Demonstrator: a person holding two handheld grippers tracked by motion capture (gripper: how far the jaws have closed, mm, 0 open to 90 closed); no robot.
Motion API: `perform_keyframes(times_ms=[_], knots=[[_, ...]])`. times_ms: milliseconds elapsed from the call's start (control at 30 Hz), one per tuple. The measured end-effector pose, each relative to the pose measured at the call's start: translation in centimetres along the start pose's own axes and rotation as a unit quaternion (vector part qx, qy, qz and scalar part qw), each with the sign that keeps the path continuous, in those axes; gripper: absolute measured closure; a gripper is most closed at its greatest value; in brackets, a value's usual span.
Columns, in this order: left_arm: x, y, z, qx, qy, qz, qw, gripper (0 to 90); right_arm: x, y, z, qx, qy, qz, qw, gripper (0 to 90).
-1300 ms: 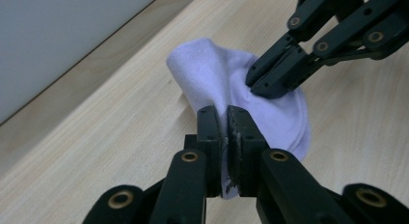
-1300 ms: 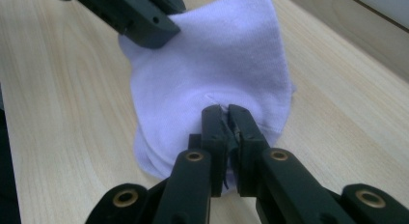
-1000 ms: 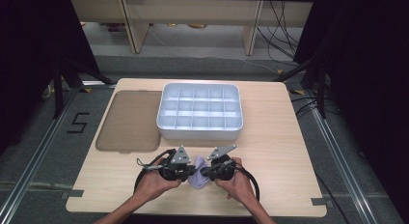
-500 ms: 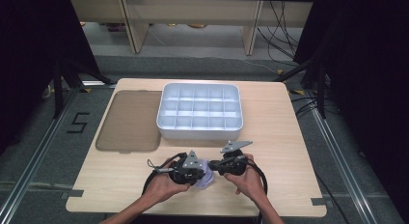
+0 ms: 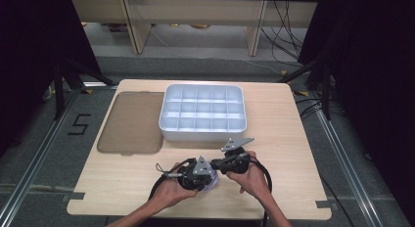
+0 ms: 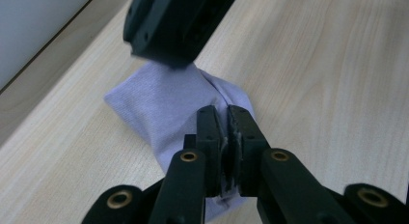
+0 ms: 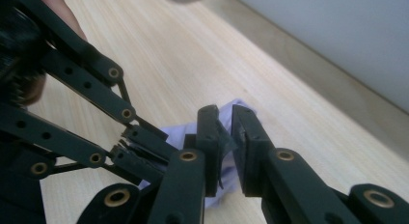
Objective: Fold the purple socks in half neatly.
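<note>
While both grippers work the lilac cloth (image 6: 164, 105) at the table's near edge, the left gripper (image 6: 226, 119) is clamped on a fold; the right gripper (image 7: 225, 119) seems barely closed on an edge, which could slip free under tension.

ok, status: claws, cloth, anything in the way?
Left claw shut on lilac cloth. Right claw nearly closed on its other end, grip unclear. Cloth bunched on table, near edge. White divided tray and brown lid well apart, nothing blocking.
</note>
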State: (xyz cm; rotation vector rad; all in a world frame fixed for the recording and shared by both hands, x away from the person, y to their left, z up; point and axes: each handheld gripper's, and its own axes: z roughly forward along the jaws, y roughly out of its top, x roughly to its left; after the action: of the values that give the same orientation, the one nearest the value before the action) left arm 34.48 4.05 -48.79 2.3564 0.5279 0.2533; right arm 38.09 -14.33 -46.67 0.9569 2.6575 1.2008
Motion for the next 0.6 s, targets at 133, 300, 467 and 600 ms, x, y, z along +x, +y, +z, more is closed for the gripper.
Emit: perform_keyframes(times_ms=[133,300,467,600], knots=[[0.1,-0.1,-0.1,-0.009,-0.009,-0.012,0.9998,82.2,-0.3,-0.3,1.0,0.015,-0.006,0.008,0.9998,83.3],[0.5,0.1,-1.3,-0.049,-0.045,-0.058,0.9961,73.0,-0.5,-0.6,1.5,0.041,-0.015,0.002,0.999,83.3],[1.6,0.1,-3.7,-0.082,-0.042,-0.094,0.9913,75.1,-0.4,-0.6,1.4,0.047,-0.022,0.014,0.9985,83.4],[1.7,-0.2,-3.3,-0.068,-0.05,-0.093,0.9921,83.8,-0.5,-0.7,1.6,0.038,-0.019,-0.012,0.999,83.3]])
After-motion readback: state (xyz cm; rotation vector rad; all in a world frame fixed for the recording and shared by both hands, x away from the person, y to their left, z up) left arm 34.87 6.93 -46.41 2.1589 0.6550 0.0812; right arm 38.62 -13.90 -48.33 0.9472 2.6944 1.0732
